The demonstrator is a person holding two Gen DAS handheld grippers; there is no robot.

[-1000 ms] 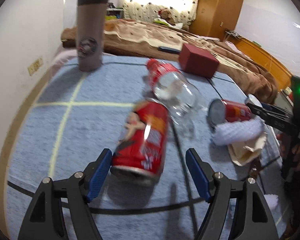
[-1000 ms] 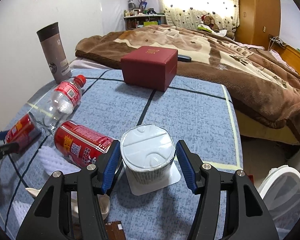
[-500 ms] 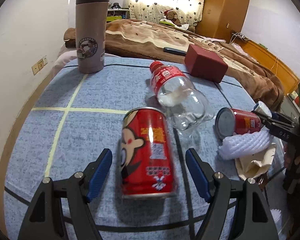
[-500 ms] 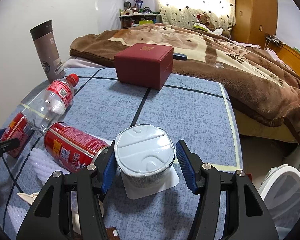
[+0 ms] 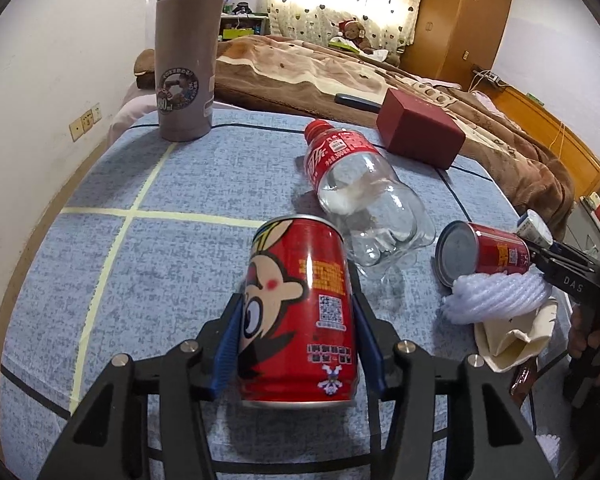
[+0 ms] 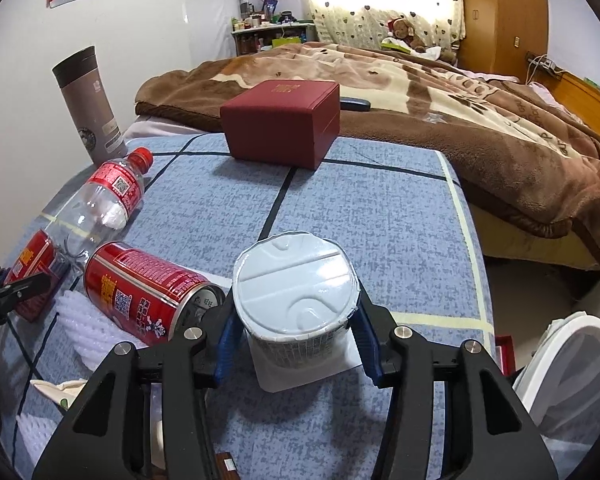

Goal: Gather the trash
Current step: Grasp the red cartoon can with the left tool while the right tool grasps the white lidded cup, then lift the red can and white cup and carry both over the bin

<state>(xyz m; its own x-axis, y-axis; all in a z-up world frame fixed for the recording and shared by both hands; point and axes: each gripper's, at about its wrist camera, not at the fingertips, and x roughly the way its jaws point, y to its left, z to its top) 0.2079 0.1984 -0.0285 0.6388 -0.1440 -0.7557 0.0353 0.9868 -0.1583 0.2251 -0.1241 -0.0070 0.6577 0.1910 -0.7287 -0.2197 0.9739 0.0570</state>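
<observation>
On the blue-covered desk (image 5: pixel 140 264), the left tool (image 5: pixel 298 332) is closing its blue pads against a red cartoon can (image 5: pixel 298 312) lying between them. Further right, the right tool (image 6: pixel 296 332) is closing on a foil-lidded cup (image 6: pixel 296 288) standing upright, pads touching its sides; a second red can (image 6: pixel 140 292) lies beside it

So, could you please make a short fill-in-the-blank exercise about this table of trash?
1. The left gripper is closing on a red ____.
2. The cup between the right gripper's fingers has a ____ lid.
3. The clear bottle has a ____ cap.
4. The tall thermos stands ____.

Missing: can; white; red; upright
</observation>
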